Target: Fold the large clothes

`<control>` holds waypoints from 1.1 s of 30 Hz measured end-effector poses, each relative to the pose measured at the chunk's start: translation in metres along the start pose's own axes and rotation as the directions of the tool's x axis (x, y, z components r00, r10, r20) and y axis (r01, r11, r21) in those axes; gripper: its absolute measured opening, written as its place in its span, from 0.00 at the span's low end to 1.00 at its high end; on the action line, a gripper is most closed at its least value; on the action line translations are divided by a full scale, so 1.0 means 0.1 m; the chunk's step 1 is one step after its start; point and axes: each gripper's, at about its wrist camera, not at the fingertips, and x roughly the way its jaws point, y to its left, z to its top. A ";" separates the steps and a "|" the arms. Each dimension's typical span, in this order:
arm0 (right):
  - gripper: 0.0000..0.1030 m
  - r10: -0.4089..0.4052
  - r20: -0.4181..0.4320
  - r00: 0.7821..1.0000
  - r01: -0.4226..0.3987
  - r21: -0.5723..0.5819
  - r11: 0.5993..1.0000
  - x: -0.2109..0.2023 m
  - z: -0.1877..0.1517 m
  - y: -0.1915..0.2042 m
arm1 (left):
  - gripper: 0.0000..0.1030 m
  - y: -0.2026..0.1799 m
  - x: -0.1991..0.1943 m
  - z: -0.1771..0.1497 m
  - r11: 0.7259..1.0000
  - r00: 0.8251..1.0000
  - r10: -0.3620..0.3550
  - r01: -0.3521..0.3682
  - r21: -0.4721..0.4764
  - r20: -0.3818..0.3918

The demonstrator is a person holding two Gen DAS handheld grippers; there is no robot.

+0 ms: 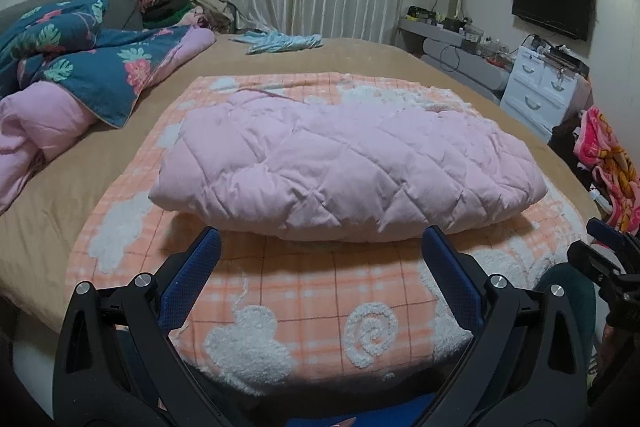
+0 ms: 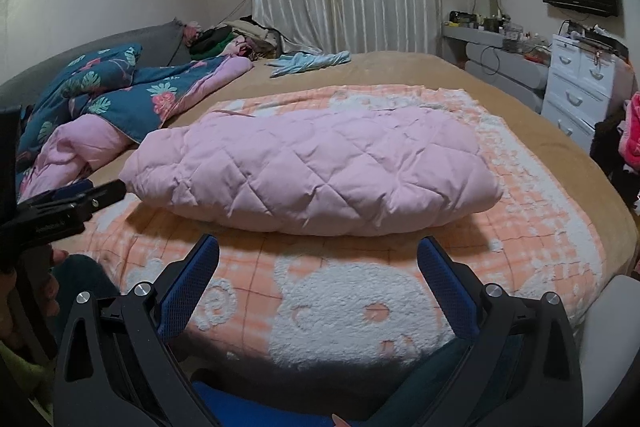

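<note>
A pink quilted padded garment (image 1: pixel 344 163) lies folded into a thick bundle on an orange-and-white plaid blanket (image 1: pixel 320 311) spread on the bed. It also shows in the right wrist view (image 2: pixel 312 171) on the same blanket (image 2: pixel 340 307). My left gripper (image 1: pixel 322 247) is open and empty, just short of the bundle's near edge. My right gripper (image 2: pixel 318 253) is open and empty, also just short of the near edge. The left gripper shows at the left of the right wrist view (image 2: pixel 80 197), the right one at the right edge of the left wrist view (image 1: pixel 608 247).
A blue floral duvet with pink lining (image 1: pixel 80 67) is heaped at the left of the tan bed (image 1: pixel 360 55). A light blue garment (image 1: pixel 284 42) lies at the far side. White drawers (image 1: pixel 540 87), a shelf and a wall TV (image 1: pixel 552 1) stand at the right. Curtains hang behind.
</note>
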 end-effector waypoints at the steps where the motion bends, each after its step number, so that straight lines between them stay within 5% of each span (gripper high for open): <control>1: 0.96 0.006 0.004 1.000 -0.006 -0.002 1.000 0.00 0.01 0.02 | 0.91 0.00 0.00 0.00 1.000 1.000 0.001 -0.001 -0.001 -0.002; 33: 0.96 0.023 -0.008 1.000 -0.023 -0.014 1.000 0.05 0.06 0.08 | 0.91 0.08 0.01 0.00 0.999 0.999 0.038 -0.038 -0.006 -0.008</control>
